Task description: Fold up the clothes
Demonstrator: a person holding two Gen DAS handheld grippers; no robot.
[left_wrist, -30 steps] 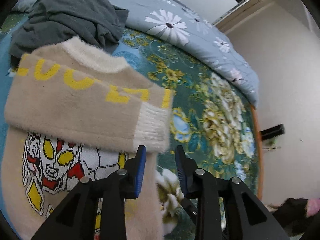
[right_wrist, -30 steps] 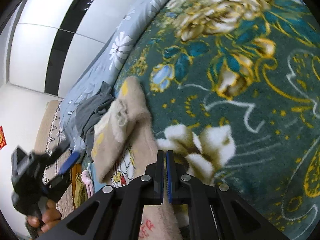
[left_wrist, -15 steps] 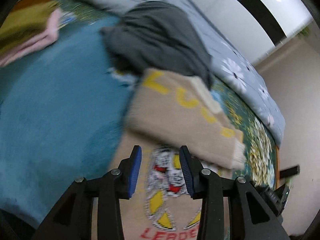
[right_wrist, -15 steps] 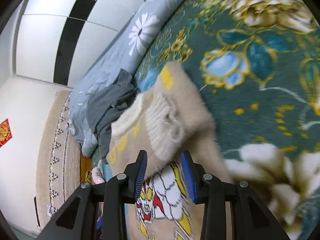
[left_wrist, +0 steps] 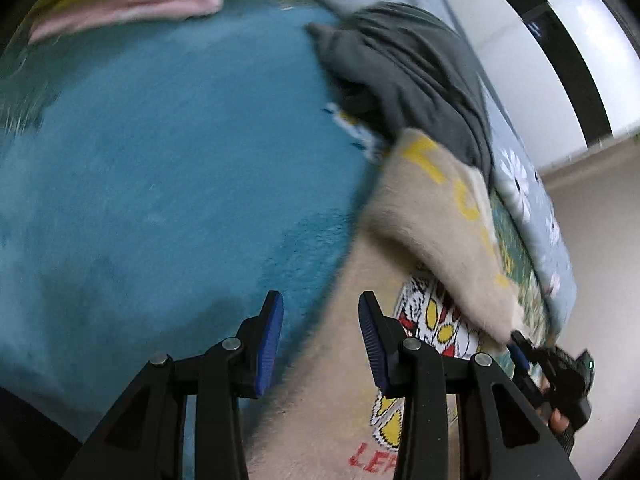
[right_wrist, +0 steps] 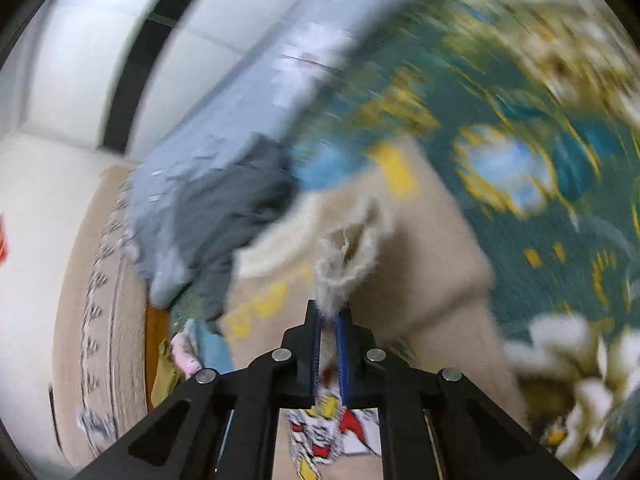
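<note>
The right gripper [right_wrist: 329, 322], open half a second ago, has pinched the white cuff [right_wrist: 347, 256] of the sweater [left_wrist: 332, 392] on the bed (so that sleeve can be repositioned), while the left gripper [left_wrist: 320, 344], empty and partly open, has swung to its side edge.

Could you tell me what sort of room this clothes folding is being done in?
Most likely a bedroom: the beige sweater lies on a floral bedspread, a daisy-print quilt is bunched along the far side, and folded clothes are stacked nearby.
</note>
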